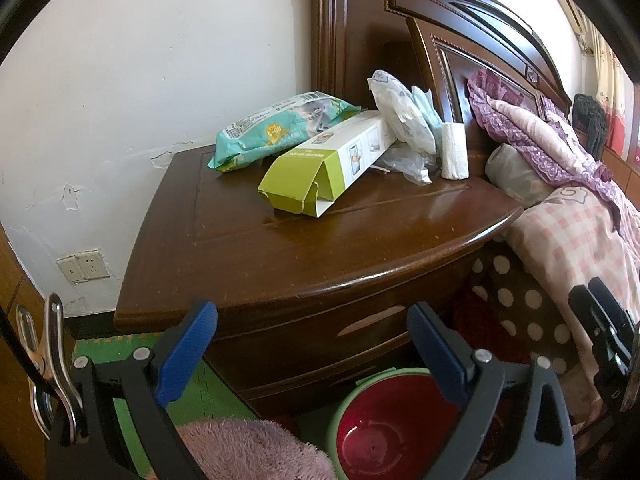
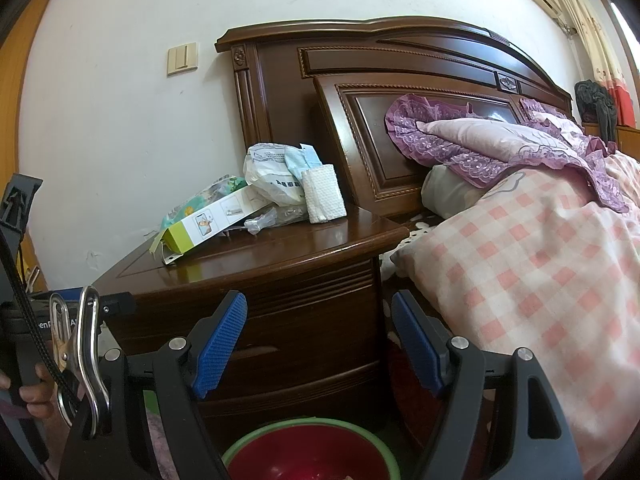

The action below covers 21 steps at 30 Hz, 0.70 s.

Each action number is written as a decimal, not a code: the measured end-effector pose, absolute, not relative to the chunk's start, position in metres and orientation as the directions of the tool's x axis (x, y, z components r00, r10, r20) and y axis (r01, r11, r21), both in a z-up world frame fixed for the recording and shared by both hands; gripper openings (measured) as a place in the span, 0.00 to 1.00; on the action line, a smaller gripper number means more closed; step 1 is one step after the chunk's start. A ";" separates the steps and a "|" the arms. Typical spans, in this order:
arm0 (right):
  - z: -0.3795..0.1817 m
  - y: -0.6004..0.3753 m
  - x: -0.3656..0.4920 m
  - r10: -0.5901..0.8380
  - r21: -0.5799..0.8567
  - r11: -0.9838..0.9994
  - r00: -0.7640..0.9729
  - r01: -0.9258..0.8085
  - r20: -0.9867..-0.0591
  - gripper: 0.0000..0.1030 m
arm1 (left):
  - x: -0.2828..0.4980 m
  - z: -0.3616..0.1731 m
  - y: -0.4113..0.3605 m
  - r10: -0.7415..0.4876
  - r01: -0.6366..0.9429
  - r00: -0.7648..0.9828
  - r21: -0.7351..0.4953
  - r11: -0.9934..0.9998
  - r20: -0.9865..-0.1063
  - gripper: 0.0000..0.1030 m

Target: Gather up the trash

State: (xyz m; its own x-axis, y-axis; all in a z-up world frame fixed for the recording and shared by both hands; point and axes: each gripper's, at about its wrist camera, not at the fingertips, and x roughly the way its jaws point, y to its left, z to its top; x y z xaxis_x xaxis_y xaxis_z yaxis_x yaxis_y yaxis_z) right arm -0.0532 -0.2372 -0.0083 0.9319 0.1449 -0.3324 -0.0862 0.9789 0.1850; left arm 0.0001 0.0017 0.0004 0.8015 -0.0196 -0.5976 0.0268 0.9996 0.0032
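The bench (image 1: pixel 360 248) is glossy dark brown. On it: a lime-green and white box (image 1: pixel 320 172), a teal packet (image 1: pixel 272 128), a white paper roll (image 1: pixel 454 152). The quilt (image 2: pixel 540 264) is pink-and-white checked; the bin (image 1: pixel 384 424) is red inside, green-rimmed.

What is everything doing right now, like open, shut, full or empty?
Left claw: open, holding nothing.
Right claw: open, holding nothing.
Green-and-white box: lying on its side on the nightstand, end flap open.
Wipes pack: lying flat, box leaning on it.
White plastic bag: crumpled, propped against the headboard.
Paper towel roll: standing upright.
Red bin: on the floor, looks empty.
Nightstand: drawers shut.
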 end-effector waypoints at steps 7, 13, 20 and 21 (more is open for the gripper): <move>-0.008 -0.237 -0.053 0.145 0.184 0.979 0.932 -0.087 -0.332 0.74 | 0.000 0.000 0.002 -0.020 0.027 0.802 0.003 1.000 -0.598 0.96; -0.008 -0.237 -0.053 0.144 0.182 0.979 0.932 -0.086 -0.332 0.74 | 0.000 0.001 0.002 -0.020 0.028 0.802 0.003 1.000 -0.597 0.96; -0.008 -0.237 -0.054 0.144 0.180 0.980 0.932 -0.088 -0.334 0.74 | 0.000 0.001 0.002 -0.020 0.029 0.801 0.005 1.000 -0.598 0.96; -0.008 -0.237 -0.053 0.145 0.178 0.980 0.931 -0.088 -0.334 0.74 | 0.001 0.002 0.002 -0.020 0.029 0.801 0.006 1.000 -0.599 0.96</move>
